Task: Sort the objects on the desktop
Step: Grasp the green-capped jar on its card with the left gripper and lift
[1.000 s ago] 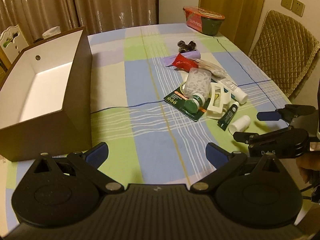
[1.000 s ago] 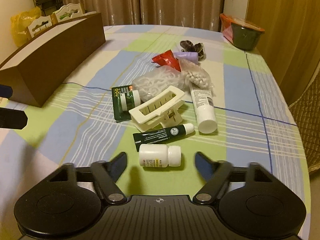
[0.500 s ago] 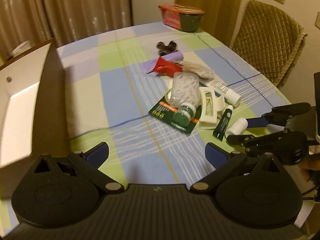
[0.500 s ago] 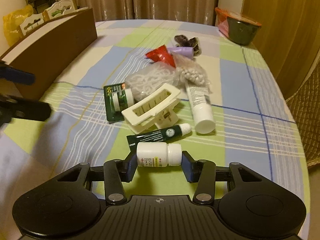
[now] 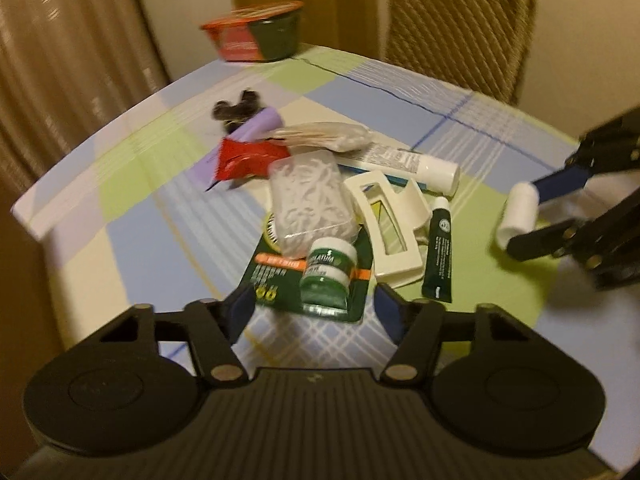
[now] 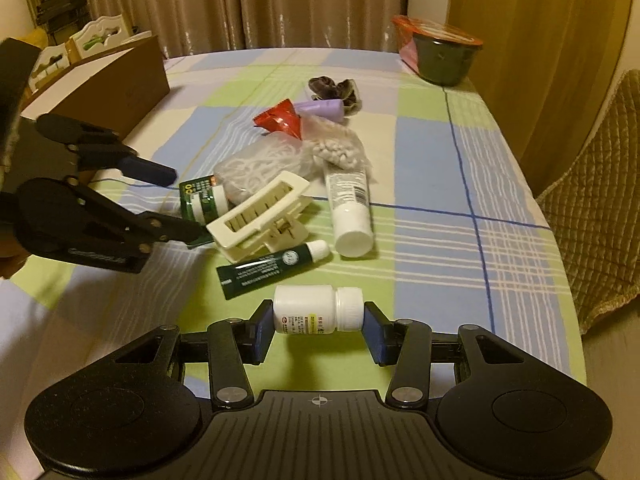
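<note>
The right gripper (image 6: pixel 318 326) grips a white pill bottle (image 6: pixel 318 314) end to end, lifted just above the checked tablecloth (image 6: pixel 436 184) near its front edge. The left gripper (image 5: pixel 314 308), jaws wide and empty, brackets the green ointment jar card (image 5: pixel 320 280) in the clutter mid-table, beside a cream hair claw (image 5: pixel 390 224) and dark green tube (image 5: pixel 439 258)

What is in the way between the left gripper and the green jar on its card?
Nothing visible. The left gripper is open, with the green jar lying directly ahead between its fingers; the clear bag sits beyond the jar, not before it.
</note>
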